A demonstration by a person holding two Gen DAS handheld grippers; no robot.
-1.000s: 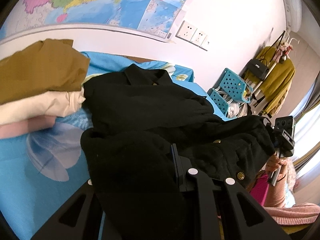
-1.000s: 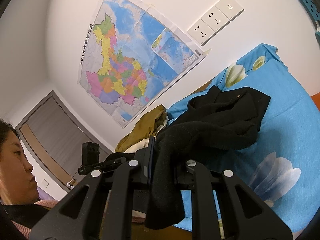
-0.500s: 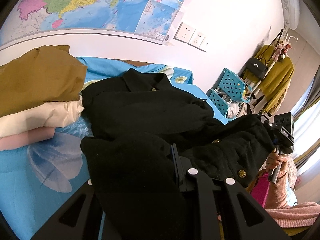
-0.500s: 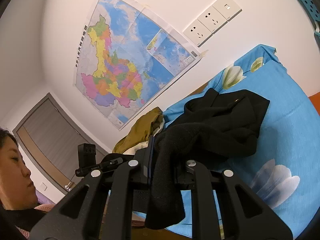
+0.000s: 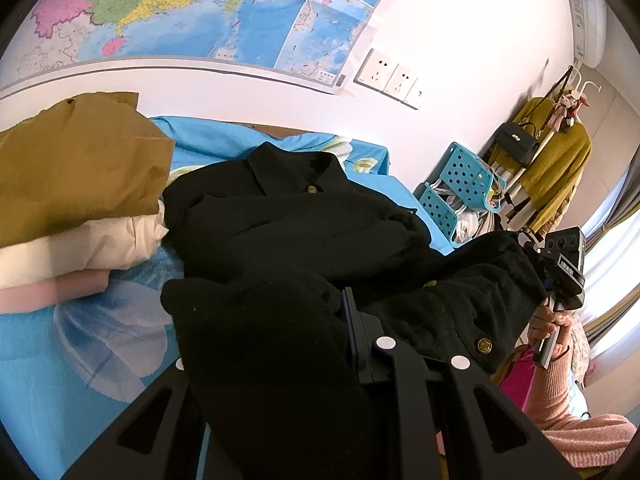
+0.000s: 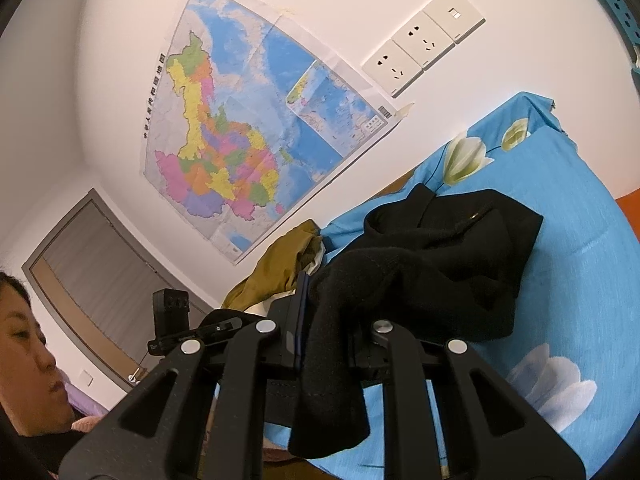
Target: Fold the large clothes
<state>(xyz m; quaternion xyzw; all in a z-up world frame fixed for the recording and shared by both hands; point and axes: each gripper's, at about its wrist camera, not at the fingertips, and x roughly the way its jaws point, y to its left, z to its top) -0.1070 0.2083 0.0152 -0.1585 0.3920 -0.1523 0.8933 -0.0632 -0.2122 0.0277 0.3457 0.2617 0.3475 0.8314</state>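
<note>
A black coat (image 5: 296, 220) with gold buttons lies on the blue flowered bed sheet (image 5: 60, 360), its collar toward the wall. My left gripper (image 5: 320, 320) is shut on the coat's near hem, and the cloth hides the left finger. My right gripper (image 6: 324, 312) is shut on another part of the hem, which hangs down between the fingers. The coat (image 6: 448, 264) stretches from the right gripper toward the wall. The right gripper also shows in the left wrist view (image 5: 560, 272), at the coat's right edge.
A stack of folded clothes, brown (image 5: 76, 168) over cream and pink, sits left of the coat. A blue plastic rack (image 5: 460, 196) and a coat stand (image 5: 556, 160) are beyond the bed's right side. A map and wall sockets (image 6: 420, 40) are behind the bed.
Both grippers have lifted the hem slightly and moved it toward the collar. The grips have not changed.
</note>
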